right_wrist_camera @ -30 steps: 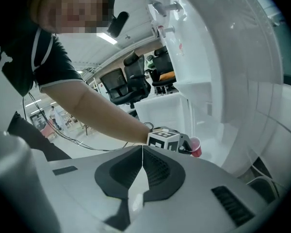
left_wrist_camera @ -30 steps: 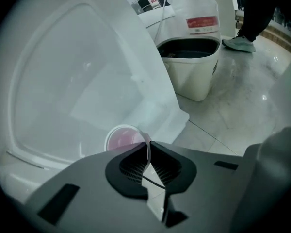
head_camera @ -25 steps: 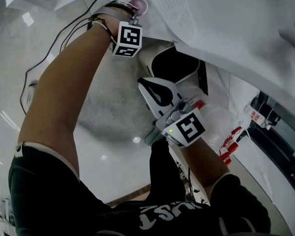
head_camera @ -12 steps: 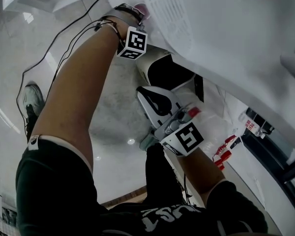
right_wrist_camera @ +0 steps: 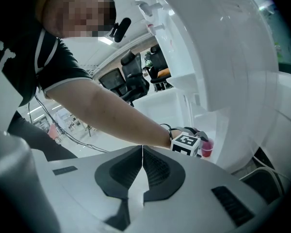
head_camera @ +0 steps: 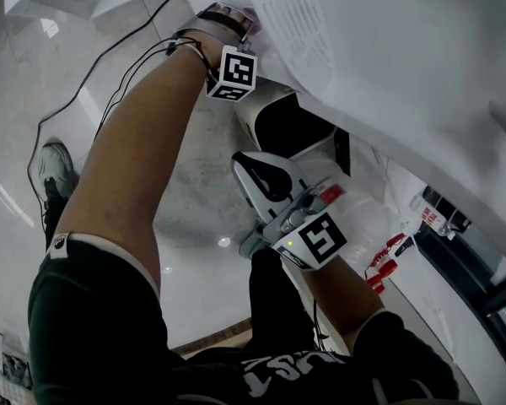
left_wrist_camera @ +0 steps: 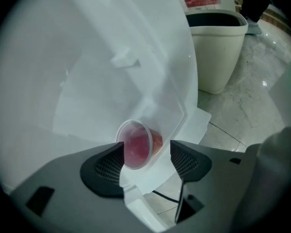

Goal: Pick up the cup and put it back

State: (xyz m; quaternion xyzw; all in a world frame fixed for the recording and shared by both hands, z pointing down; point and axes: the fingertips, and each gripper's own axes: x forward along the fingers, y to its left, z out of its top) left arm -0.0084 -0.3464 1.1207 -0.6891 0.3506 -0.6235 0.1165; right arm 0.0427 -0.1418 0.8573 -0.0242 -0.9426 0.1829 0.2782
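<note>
Left gripper (left_wrist_camera: 146,155) jaws just sprung apart, clear round plastic cup with red inside (left_wrist_camera: 137,148) loose between them, against the white plastic panel (left_wrist_camera: 106,52), right gripper (right_wrist_camera: 142,166) pressed together, empty, off that panel

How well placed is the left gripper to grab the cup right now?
Likely yes. The left gripper has the cup right between its jaws, which have just been opening and now stand apart; nothing blocks them closing on it.
</note>
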